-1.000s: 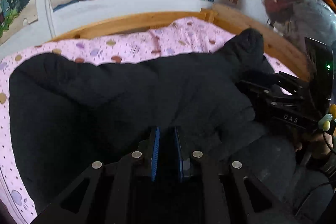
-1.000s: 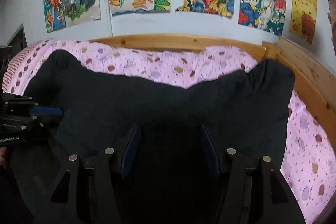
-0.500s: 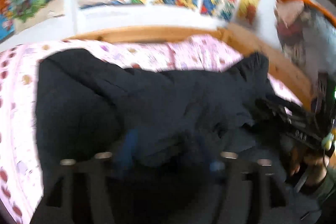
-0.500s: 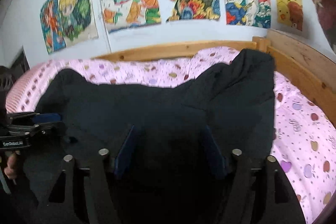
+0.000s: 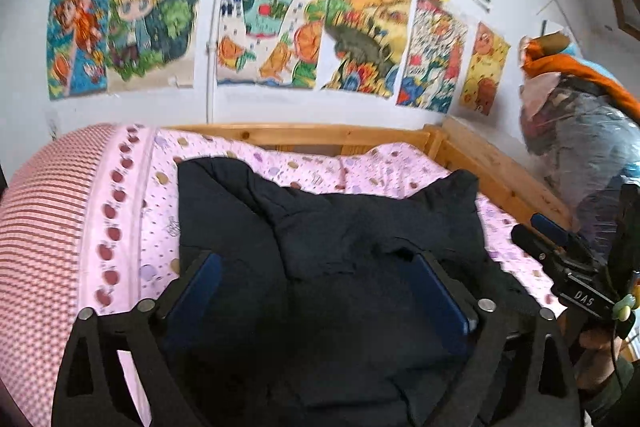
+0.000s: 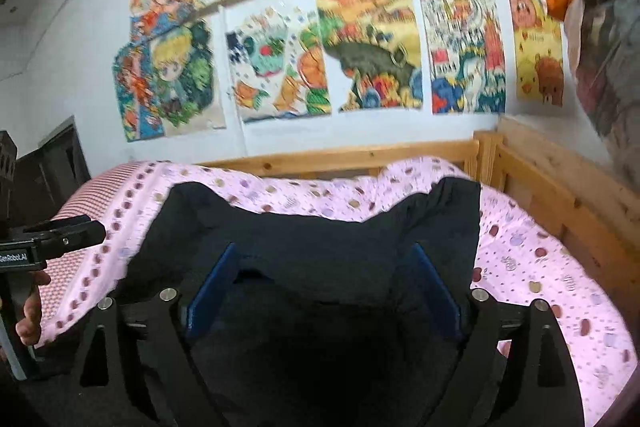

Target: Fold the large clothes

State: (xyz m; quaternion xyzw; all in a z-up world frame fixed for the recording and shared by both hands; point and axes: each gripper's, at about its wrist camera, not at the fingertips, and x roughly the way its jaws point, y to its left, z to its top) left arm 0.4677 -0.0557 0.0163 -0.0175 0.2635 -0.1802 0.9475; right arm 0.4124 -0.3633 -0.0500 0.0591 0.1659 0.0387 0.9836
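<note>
Lying on pink bedsheet (image 6: 532, 259): black garment (image 6: 320, 239); wooden bedframe (image 6: 560, 187) behind.

The garment (image 5: 320, 235) lies on the bed (image 5: 120, 211), filling the lower centre of both frames. The bed frame (image 5: 320, 135) runs behind it, with posters (image 5: 272, 43) on the wall above. The left gripper (image 5: 316, 291) sits at the bottom centre of its view, over the garment, with the right gripper (image 5: 568, 267) at the right edge. A bundle (image 5: 580, 131) sits at the upper right.
</note>
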